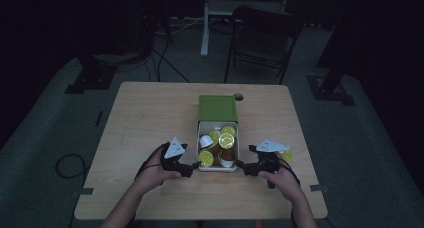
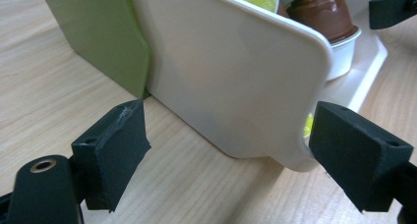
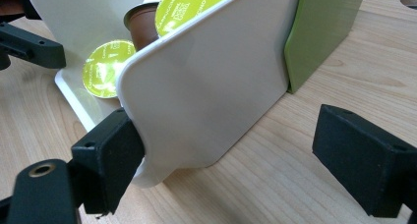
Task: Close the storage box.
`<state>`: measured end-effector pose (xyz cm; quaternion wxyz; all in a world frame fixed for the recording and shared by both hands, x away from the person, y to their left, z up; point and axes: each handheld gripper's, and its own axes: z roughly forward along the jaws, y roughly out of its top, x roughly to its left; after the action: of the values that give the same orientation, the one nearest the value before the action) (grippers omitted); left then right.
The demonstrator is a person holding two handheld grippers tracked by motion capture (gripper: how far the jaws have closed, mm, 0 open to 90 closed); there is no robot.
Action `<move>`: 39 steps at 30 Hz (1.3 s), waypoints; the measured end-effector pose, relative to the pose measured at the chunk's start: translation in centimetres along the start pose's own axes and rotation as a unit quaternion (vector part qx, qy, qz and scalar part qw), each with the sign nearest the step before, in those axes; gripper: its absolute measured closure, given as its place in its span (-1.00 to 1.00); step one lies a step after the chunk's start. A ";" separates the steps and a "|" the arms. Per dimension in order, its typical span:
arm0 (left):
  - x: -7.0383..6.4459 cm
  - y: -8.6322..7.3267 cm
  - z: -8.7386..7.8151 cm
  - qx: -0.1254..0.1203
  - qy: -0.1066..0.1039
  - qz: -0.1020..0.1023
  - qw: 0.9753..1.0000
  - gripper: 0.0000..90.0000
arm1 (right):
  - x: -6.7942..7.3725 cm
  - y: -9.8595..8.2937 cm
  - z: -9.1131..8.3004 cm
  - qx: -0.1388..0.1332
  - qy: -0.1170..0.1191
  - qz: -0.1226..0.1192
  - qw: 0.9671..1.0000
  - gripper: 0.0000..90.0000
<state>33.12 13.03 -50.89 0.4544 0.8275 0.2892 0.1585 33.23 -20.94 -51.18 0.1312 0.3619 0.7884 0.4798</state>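
While both grippers' jaws stand released | white tray [image 2: 231,76] corners between them | capsules [image 1: 218,143] partly hidden

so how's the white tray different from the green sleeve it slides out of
The white tray is pulled out toward the person and open on top, showing coffee pods; the green sleeve is closed on top and sits farther back. The tray's corners are rounded, the sleeve's edges square. Both rest on the wooden table.

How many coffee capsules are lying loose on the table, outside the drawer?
1: a yellow-lidded capsule lies on the table beside the right tongs. The rest sit inside the white drawer; some may be hidden.
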 end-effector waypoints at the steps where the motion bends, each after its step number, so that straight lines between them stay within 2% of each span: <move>1: 0.1 0.1 0.0 0.000 0.000 0.000 1.000 -0.66 | 0.0 0.0 0.0 0.000 0.000 -0.001 1.000 -0.72; 10: 0.5 0.7 0.1 0.001 0.008 0.011 1.000 -0.66 | -0.3 0.3 0.2 -0.001 -0.009 -0.002 1.000 -0.72; 18: 1.2 1.0 0.4 0.004 0.012 0.004 1.000 -0.66 | -0.5 0.7 0.6 0.001 -0.012 -0.005 1.000 -0.72; 28: 1.6 1.4 0.7 0.010 0.023 0.015 1.000 -0.66 | -0.8 1.0 1.0 0.002 -0.015 -0.004 1.000 -0.72; 35: 1.9 1.6 1.0 0.011 0.019 0.010 1.000 -0.66 | -1.2 1.2 1.2 0.005 -0.017 -0.004 1.000 -0.72; 39: 2.0 1.7 1.1 0.013 0.024 0.011 1.000 -0.66 | -1.3 1.5 1.3 0.008 -0.018 -0.007 1.000 -0.72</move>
<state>35.84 12.83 -50.01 0.4348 0.8323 0.2929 0.1800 35.53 -20.52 -50.78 0.1462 0.3657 0.7922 0.4662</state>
